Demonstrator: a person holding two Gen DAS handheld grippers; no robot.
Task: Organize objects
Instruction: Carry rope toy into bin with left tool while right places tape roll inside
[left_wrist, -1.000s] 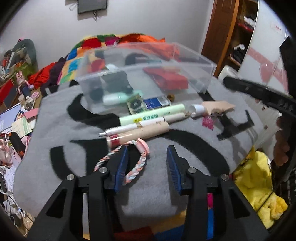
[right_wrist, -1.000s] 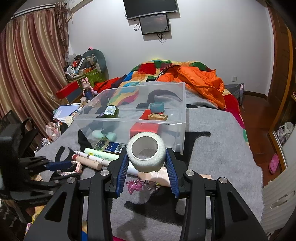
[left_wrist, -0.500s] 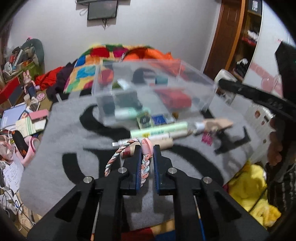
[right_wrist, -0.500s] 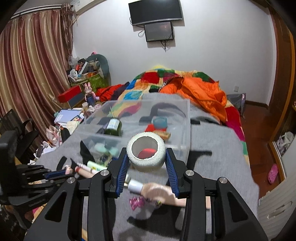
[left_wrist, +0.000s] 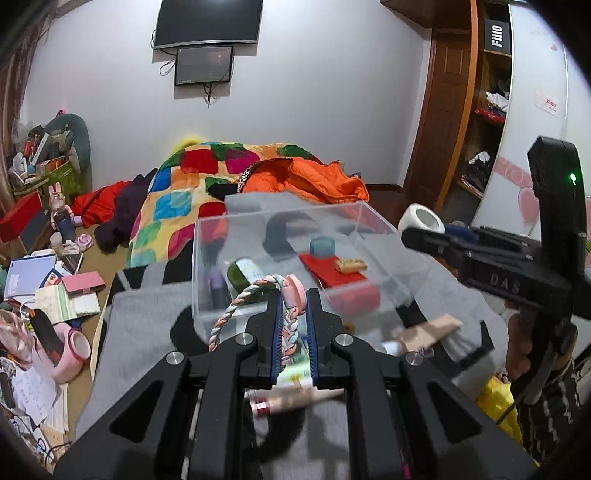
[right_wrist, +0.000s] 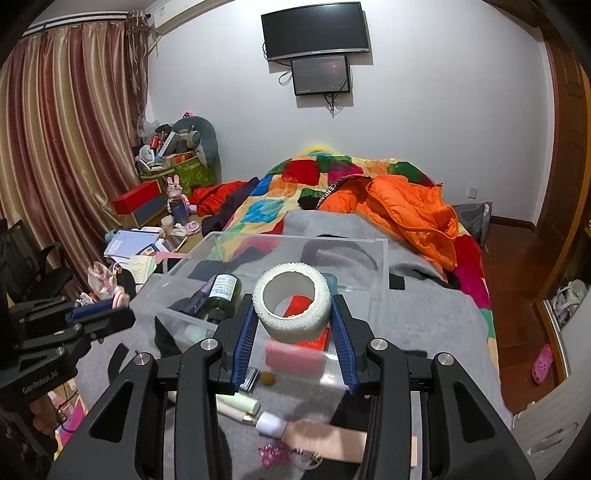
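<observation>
Blue ribbed pads line both grippers. The left gripper (left_wrist: 291, 325) is squeezed nearly closed on a braided bracelet (left_wrist: 255, 306) of pink, white and blue cord, which loops up and out to the left of the fingers. Just past the fingertips stands the near wall of a clear plastic box (left_wrist: 207, 258). Under the gripper, on the grey blanket (left_wrist: 136, 332), lie a pale green tube (left_wrist: 293, 373) and a tan tube with a red band (left_wrist: 295, 400). The right gripper (right_wrist: 293, 321) holds a white roll of tape (right_wrist: 291, 302) between its two pads, with the hole of the roll facing up toward the camera. The roll hangs above the near edge of the same clear box (right_wrist: 384, 266). Inside the box are a dark green bottle (right_wrist: 221, 295), a red box (right_wrist: 314, 339) and a small blue cup (left_wrist: 322, 246). In front of the clear box, on the blanket, lie a beige tube with a white cap (right_wrist: 317, 435) and a small pink clip (right_wrist: 273, 454).
</observation>
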